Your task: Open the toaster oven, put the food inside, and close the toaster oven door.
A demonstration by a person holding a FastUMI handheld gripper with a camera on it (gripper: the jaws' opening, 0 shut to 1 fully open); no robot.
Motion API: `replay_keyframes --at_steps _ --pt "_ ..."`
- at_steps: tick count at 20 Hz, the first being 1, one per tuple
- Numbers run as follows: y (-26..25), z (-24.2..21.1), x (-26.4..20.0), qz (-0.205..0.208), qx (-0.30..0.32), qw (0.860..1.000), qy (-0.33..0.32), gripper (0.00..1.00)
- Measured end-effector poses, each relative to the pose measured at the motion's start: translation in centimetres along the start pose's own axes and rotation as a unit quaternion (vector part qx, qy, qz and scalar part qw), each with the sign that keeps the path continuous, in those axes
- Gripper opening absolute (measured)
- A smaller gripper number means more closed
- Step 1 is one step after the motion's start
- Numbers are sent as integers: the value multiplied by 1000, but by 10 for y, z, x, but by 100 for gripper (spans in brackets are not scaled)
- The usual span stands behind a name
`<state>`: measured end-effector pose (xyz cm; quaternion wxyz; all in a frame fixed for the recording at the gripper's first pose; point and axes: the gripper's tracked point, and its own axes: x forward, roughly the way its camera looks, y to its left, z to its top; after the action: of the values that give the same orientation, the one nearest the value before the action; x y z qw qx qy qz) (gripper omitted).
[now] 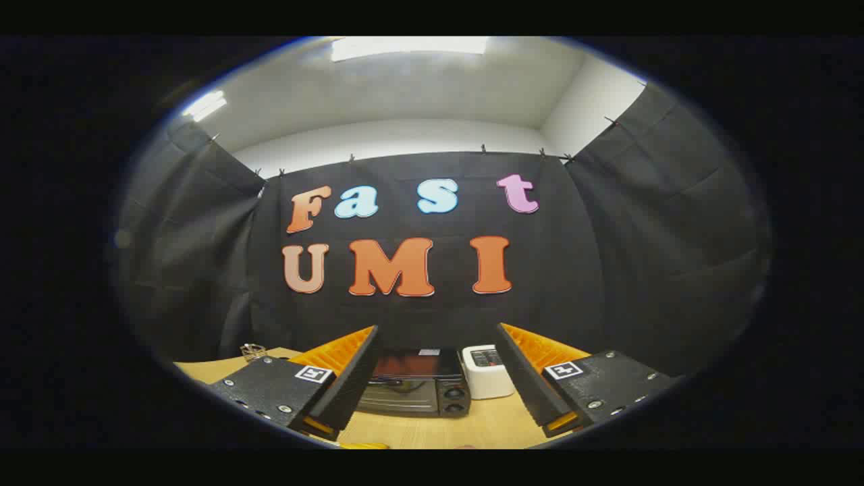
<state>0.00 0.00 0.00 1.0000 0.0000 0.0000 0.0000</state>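
Observation:
A dark toaster oven (413, 385) stands on the wooden table (486, 425) against the black cloth wall, well beyond my fingers. Its door is shut, with a handle across the glass front and two knobs (453, 399) on its right side. My gripper (437, 368) is held above the table, open, with nothing between its fingers; the oven shows in the gap between them. A small yellow thing (364, 445) peeks in at the near table edge below the left finger; too little of it shows to tell what it is.
A white pop-up toaster (486, 371) stands right beside the oven, on its right. A small wire object (253, 351) sits at the far left of the table by the wall. Black cloth closes the booth on three sides.

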Motion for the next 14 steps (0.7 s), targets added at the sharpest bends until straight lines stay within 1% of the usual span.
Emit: replay_keyframes --at_steps 3,10,14 --pt "6 -9 4 5 6 1000 9 98" --pt "6 -6 11 2 14 1000 10 98" --pt "10 -4 11 11 15 1000 15 98"
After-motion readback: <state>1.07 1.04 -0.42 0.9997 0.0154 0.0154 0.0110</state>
